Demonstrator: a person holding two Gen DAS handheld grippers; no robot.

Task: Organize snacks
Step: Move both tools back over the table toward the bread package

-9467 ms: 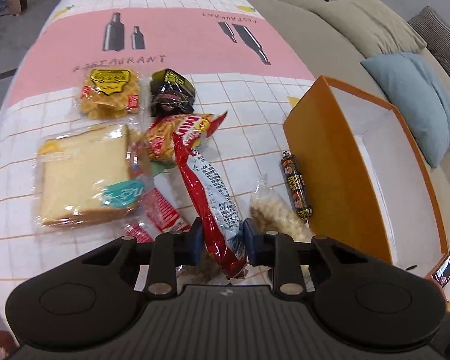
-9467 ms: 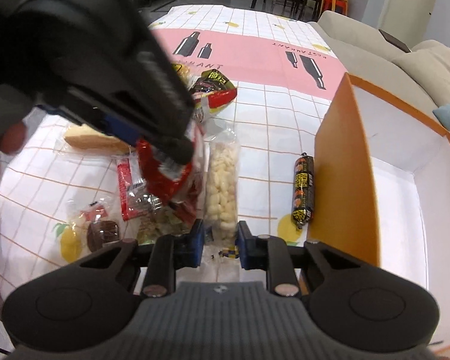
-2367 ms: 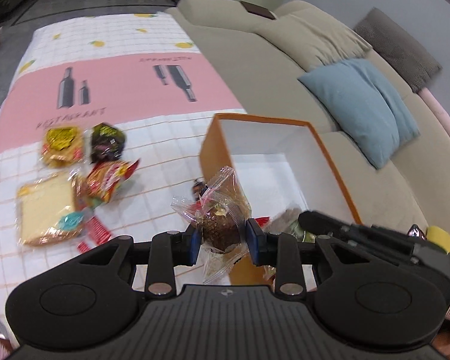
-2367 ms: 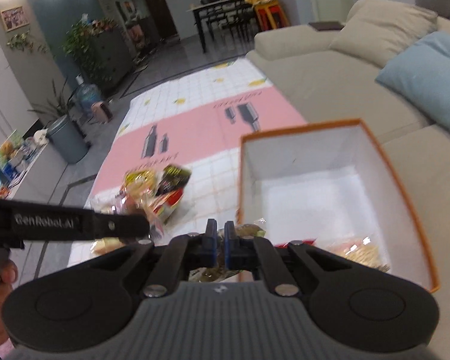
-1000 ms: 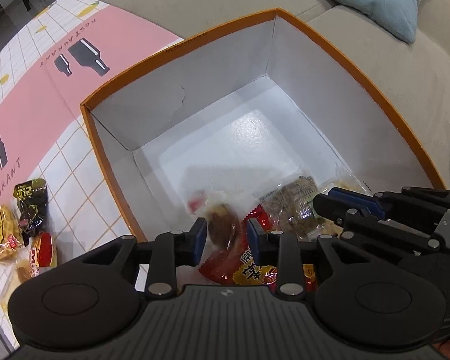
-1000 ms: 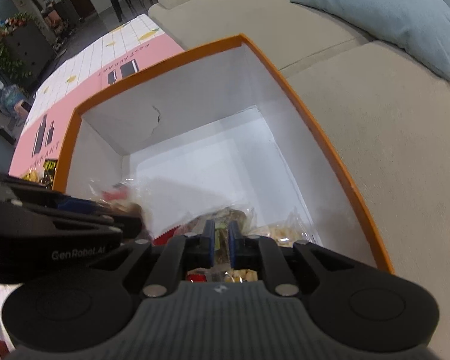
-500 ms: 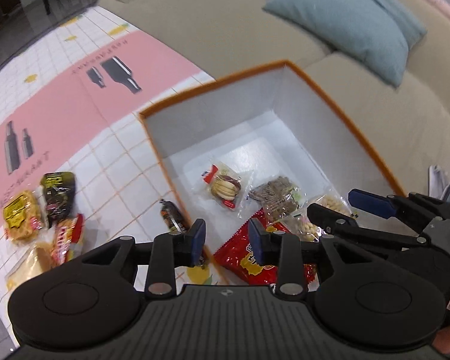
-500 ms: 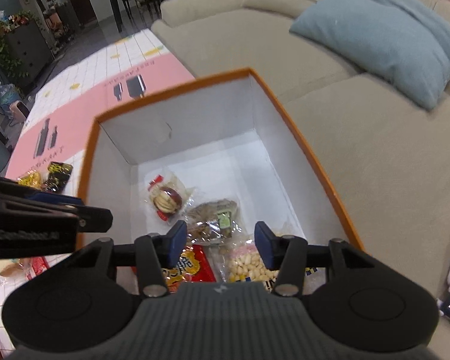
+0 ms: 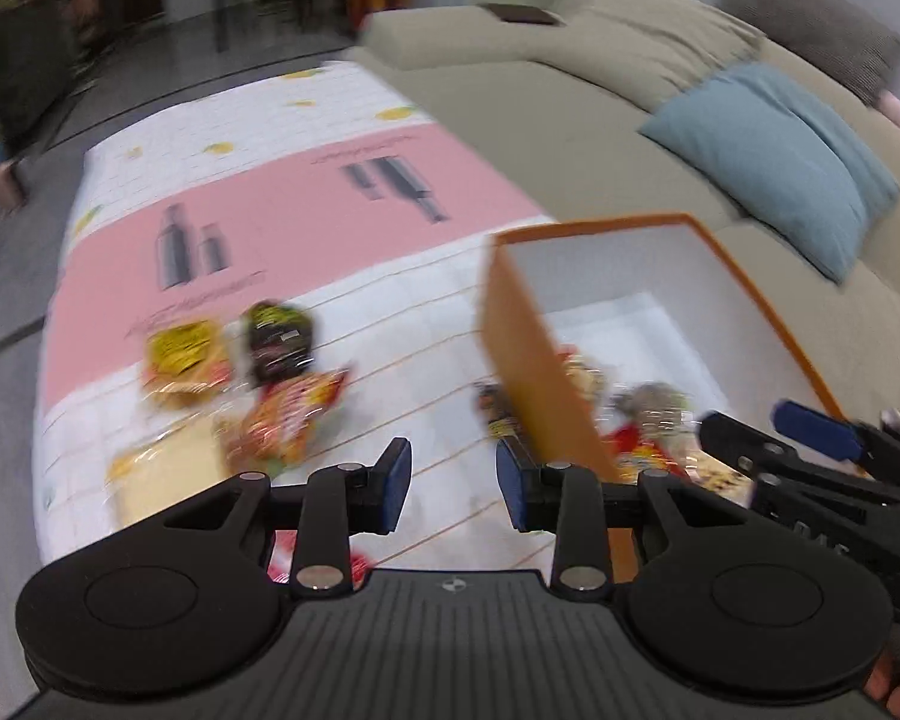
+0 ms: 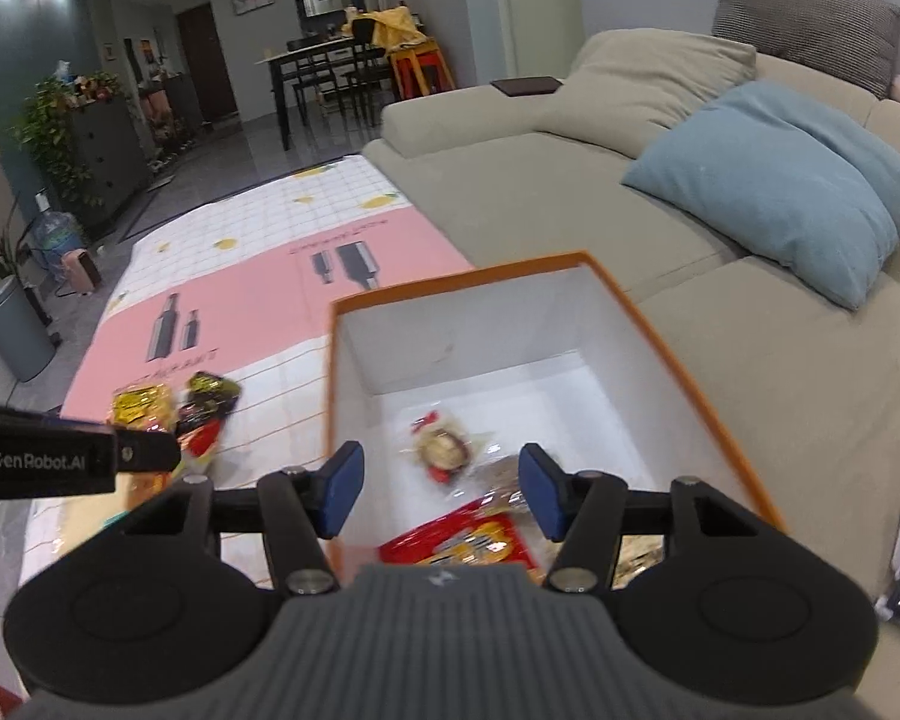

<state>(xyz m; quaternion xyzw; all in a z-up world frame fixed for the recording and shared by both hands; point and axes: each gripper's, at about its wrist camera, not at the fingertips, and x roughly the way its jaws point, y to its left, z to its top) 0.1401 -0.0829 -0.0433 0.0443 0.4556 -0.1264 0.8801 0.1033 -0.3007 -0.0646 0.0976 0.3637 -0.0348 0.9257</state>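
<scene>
The left gripper [image 9: 453, 483] hangs part-open and empty above the glossy checked tablecloth [image 9: 426, 372]. The right gripper [image 10: 441, 491], jaws opening, grips nothing over the orange cardboard box [image 10: 672, 348], whose white floor bears crinkly snack packets [image 10: 441, 450]; more packets [image 9: 282, 408] lie at ten o'clock from the left gripper.

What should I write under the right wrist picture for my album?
Empty right gripper opening above the orange cardboard box, where a red snack packet and clear-wrapped treats already lie.
</scene>
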